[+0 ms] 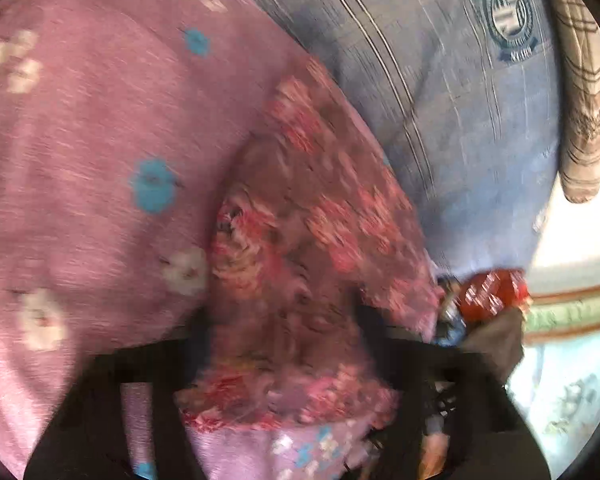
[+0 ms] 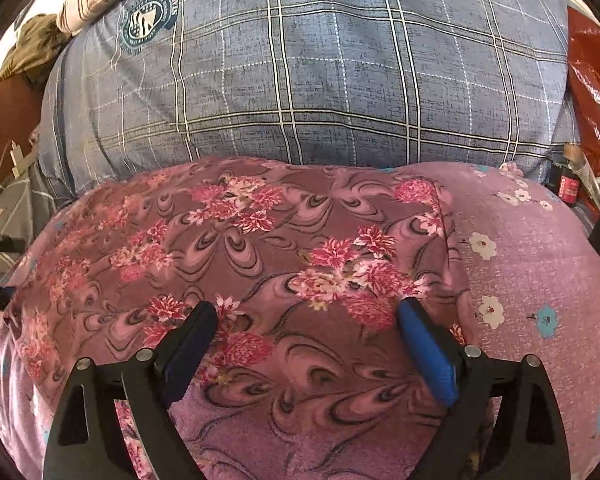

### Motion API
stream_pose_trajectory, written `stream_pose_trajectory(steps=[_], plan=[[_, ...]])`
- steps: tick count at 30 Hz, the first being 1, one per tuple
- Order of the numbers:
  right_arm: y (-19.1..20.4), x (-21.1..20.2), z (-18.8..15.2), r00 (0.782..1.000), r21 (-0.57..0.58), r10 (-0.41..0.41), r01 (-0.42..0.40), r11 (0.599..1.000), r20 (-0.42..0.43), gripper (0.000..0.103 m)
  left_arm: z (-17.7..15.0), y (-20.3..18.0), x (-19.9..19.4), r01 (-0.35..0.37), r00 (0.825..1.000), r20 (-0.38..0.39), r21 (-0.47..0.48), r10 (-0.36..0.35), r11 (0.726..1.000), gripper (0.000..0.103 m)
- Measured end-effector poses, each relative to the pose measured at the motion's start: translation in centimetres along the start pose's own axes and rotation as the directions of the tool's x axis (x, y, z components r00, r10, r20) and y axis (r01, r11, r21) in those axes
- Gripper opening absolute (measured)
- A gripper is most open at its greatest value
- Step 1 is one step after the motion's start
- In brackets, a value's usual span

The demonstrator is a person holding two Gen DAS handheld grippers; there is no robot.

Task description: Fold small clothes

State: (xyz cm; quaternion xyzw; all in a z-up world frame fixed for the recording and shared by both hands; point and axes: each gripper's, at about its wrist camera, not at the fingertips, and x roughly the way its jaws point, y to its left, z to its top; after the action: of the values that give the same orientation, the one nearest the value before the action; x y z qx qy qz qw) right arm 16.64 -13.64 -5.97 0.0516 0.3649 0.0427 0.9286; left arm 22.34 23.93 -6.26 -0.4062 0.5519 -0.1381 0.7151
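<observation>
Left wrist view, blurred: a pink bedsheet with white and blue flowers fills the left half. Right of centre, the floral garment, mauve with red blossoms, rises off the sheet in a bunched fold toward the camera. The left gripper sits at the near edge; its dark fingers are drawn close together with a gather of the garment between them, apparently clamped on it, though blur hides the pads. Far right lies a blue checked pillow bearing a round crest, with a brown plaid cloth beyond it and a red packet at its near corner.

Right wrist view, sharp: the garment lies spread and mostly flat on the bedsheet, which shows bare to the right. The right gripper hovers over the garment's near part, jaws wide apart, blue pads clear of the cloth, nothing held. The pillow spans the far side; a red plastic bag is at far right.
</observation>
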Motion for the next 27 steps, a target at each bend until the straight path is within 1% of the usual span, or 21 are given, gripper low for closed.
stream_pose_trajectory(steps=[1,3,4,8,11,14,15,16,17,19,20,21,23,24,25,26,27], plan=[[-0.1,0.1,-0.1,1.0,0.004,0.005,-0.005,1.0,0.003,0.094,0.0,-0.4,0.4,-0.022,1.0,-0.011,0.014,0.022,1.0,0.015],[-0.2,0.0,-0.1,1.0,0.011,0.013,-0.013,1.0,0.007,0.094,-0.4,-1.7,0.8,-0.096,0.995,0.007,0.09,0.096,0.991,0.013],[-0.2,-0.1,-0.2,1.0,0.012,0.016,-0.016,1.0,0.009,0.094,-0.6,-2.2,0.9,-0.11,0.994,0.018,0.108,0.109,0.988,0.012],[-0.6,-0.3,-0.2,0.999,0.029,0.04,-0.04,0.999,0.02,0.094,-1.4,-3.8,0.0,-0.105,0.994,0.05,0.117,0.1,0.988,0.009],[-0.9,-0.4,-0.2,0.998,0.043,0.06,-0.062,0.997,0.03,0.094,-2.4,-5.8,-0.8,-0.097,0.994,0.068,0.137,0.088,0.986,0.006],[-1.6,-0.6,-0.3,0.994,0.074,0.098,-0.102,0.992,0.046,0.094,-3.1,-9.2,-0.6,-0.062,0.996,0.078,0.172,0.049,0.983,0.005],[-1.7,-0.6,-0.3,0.993,0.08,0.106,-0.11,0.991,0.049,0.094,-3.4,-10.2,-0.7,-0.039,0.997,0.073,0.191,0.026,0.981,0.005],[-1.8,-0.7,-0.3,0.992,0.086,0.115,-0.119,0.989,0.053,0.094,-3.9,-11.6,-0.4,-0.013,0.998,0.064,0.214,-0.001,0.977,0.005],[-1.9,-0.7,-0.3,0.991,0.093,0.122,-0.127,0.988,0.056,0.094,-4.3,-12.7,-0.1,-0.003,0.998,0.058,0.232,-0.011,0.973,0.005],[-2.0,-0.7,-0.3,0.99,0.095,0.126,-0.131,0.987,0.058,0.094,-5.5,-15.3,1.8,0.003,1.0,0.028,0.292,-0.012,0.956,0.005],[-1.9,-0.7,-0.3,0.99,0.095,0.125,-0.13,0.987,0.058,0.094,-6.0,-16.1,2.8,-0.003,1.0,0.011,0.307,-0.001,0.952,0.005],[-1.9,-0.7,-0.3,0.991,0.094,0.124,-0.129,0.987,0.058,0.094,-6.9,-16.8,4.8,-0.016,0.999,-0.022,0.325,0.025,0.946,0.006],[-1.9,-0.7,-0.3,0.991,0.096,0.123,-0.129,0.987,0.059,0.094,-7.9,-16.8,7.5,-0.05,0.995,-0.065,0.342,0.077,0.938,0.006],[-1.9,-0.7,-0.3,0.99,0.098,0.125,-0.13,0.987,0.06,0.094,-8.5,-16.0,9.7,-0.08,0.988,-0.099,0.326,0.118,0.942,0.006],[-1.9,-0.7,-0.3,0.99,0.099,0.127,-0.133,0.986,0.061,0.094,-8.7,-15.1,11.2,-0.091,0.981,-0.135,0.298,0.137,0.95,0.006],[-2.0,-0.7,-0.3,0.99,0.101,0.128,-0.134,0.986,0.062,0.094,-8.9,-14.5,12.1,-0.093,0.978,-0.157,0.274,0.14,0.957,0.005],[-2.0,-0.7,-0.3,0.99,0.102,0.129,-0.135,0.986,0.063,0.094,-9.0,-13.4,12.8,-0.076,0.98,-0.162,0.229,0.115,0.97,0.005]])
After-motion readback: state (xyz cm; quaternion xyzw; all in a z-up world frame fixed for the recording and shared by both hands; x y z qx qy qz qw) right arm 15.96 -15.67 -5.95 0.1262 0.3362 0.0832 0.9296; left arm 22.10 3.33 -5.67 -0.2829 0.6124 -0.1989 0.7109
